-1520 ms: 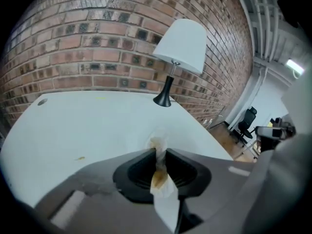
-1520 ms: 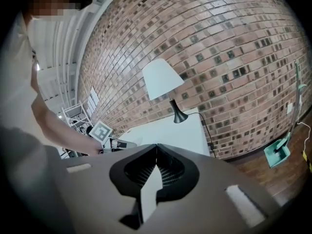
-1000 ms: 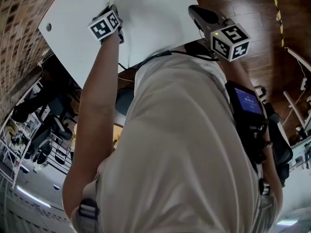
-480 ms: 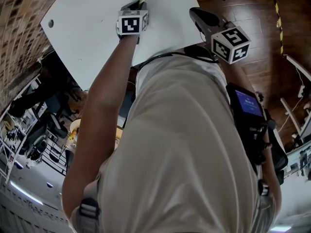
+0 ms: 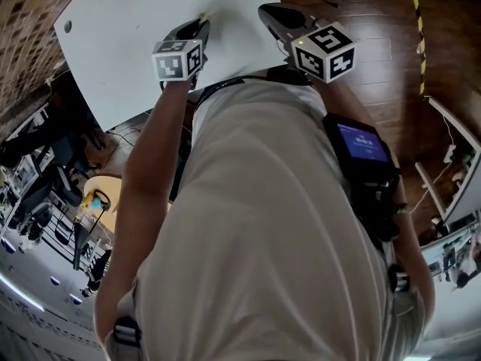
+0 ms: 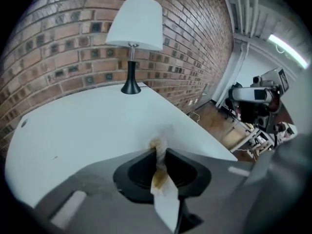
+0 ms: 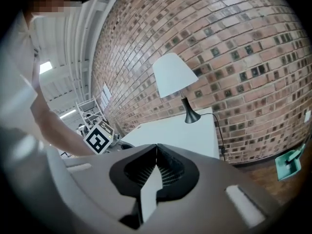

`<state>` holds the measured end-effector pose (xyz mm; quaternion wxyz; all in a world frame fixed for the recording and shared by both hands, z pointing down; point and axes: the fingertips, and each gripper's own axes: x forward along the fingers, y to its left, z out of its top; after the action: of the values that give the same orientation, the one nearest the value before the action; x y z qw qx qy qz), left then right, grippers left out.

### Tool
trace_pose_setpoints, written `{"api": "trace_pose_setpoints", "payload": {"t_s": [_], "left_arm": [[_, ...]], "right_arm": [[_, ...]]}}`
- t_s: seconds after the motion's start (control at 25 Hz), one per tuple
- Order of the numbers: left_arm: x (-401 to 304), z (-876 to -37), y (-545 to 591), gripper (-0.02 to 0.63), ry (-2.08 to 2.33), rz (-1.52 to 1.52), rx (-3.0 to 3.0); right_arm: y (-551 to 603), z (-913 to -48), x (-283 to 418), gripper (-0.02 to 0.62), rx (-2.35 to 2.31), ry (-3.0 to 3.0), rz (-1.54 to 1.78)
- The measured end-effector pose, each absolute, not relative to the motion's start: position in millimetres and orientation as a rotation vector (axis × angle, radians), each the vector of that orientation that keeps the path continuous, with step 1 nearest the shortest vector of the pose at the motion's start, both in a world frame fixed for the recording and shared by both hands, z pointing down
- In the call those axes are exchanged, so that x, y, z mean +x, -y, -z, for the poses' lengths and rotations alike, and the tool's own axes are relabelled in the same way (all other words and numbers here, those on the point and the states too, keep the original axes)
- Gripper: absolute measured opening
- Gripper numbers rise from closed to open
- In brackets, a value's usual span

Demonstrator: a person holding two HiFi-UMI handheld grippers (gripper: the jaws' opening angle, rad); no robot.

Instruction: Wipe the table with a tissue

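Two grippers reach past the person's pale shirt (image 5: 263, 224) toward the top of the head view. The left gripper (image 6: 158, 149) pinches a brown-stained tissue (image 6: 162, 182), whose tip meets the white table (image 6: 83, 126). The right gripper (image 7: 156, 146), upper centre-right, has its jaws pressed together on nothing, near the table's right edge. Farther off, a white-shaded lamp (image 6: 134, 28) stands on the table before a brick wall (image 6: 58, 48).

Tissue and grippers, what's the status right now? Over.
Left gripper shut on the tissue, brown-stained, its tip on the white table. Right gripper shut, empty. Only a lamp at the table's far end, nothing in the way.
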<state>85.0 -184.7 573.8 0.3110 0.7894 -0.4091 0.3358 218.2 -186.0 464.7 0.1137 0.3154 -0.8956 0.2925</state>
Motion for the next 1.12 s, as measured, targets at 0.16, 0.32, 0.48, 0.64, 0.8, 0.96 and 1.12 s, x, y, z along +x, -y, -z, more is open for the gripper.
{"api": "trace_pose_setpoints", "payload": {"t_s": [0.16,0.32,0.48,0.64,0.8,0.96,1.12], "left_arm": [[51,-561,192,0.067,1.244,-0.874,2.075],[38,-544,185,0.069,1.317,-0.904,2.069],[25,-537,189,0.068,1.366,-0.926,2.071],[42,-551,187,0.067,1.301,-0.889,2.063],[4,-557,205,0.067,1.327,-0.93,2.078],[-39,-561,231,0.067,1.39,-0.968,2.101],[-59,-576,247,0.067,1.395,-1.027,2.07]], "right_arm": [[194,-464,195,0.008,0.812,2.68,-0.847],[189,-452,180,0.008,0.729,2.698,-0.821],[193,-445,172,0.008,0.692,2.709,-0.804],[188,-448,179,0.008,0.699,2.67,-0.807],[190,-452,138,0.008,0.698,2.641,-0.804],[188,-454,103,0.008,0.703,2.609,-0.8],[188,-455,95,0.008,0.732,2.584,-0.804]]}}
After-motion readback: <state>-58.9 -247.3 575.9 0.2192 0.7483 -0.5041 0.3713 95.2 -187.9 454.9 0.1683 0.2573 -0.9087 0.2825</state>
